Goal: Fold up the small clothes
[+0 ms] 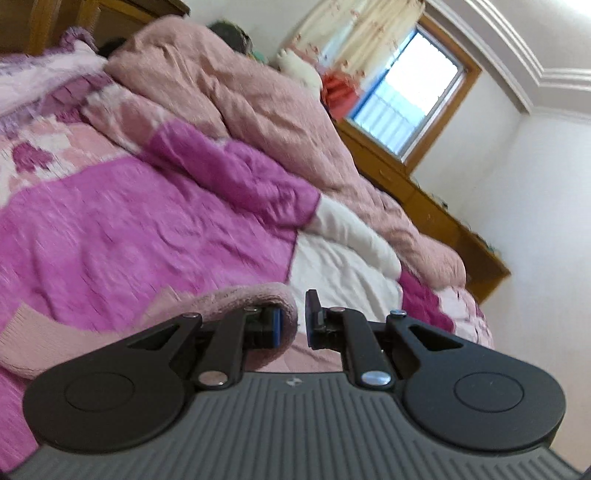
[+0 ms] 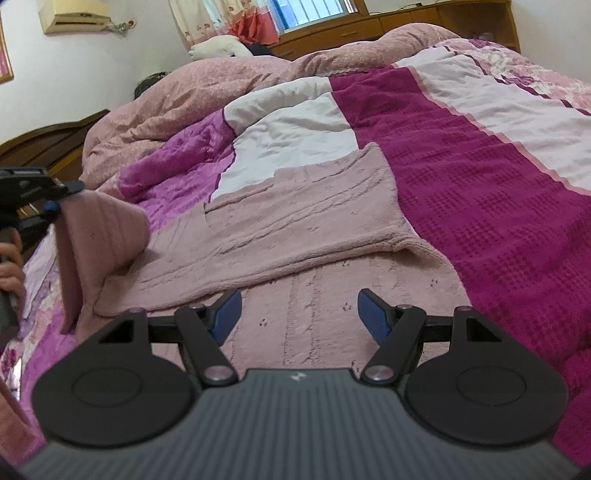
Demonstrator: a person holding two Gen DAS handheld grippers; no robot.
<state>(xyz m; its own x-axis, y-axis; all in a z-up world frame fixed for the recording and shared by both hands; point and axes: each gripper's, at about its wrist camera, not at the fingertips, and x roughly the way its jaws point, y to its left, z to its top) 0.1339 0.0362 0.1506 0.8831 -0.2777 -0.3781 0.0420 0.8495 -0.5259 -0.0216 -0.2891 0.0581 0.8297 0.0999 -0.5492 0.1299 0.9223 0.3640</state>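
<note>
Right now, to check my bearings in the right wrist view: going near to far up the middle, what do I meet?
Right gripper, open → pink sweater → white patch of the quilt → bunched pink duvet → window.

- Sweater (image 2: 303, 221): pink knit, fuzzy, matt.
- Bedspread (image 2: 480, 192): magenta waffle-textured cloth.
- Quilt (image 1: 229, 85): dusty pink, crinkled cloth.
- Right gripper (image 2: 300, 314): matt black plastic, shiny metal rivets.
- Cabinet (image 1: 443, 218): glossy wood.
</note>
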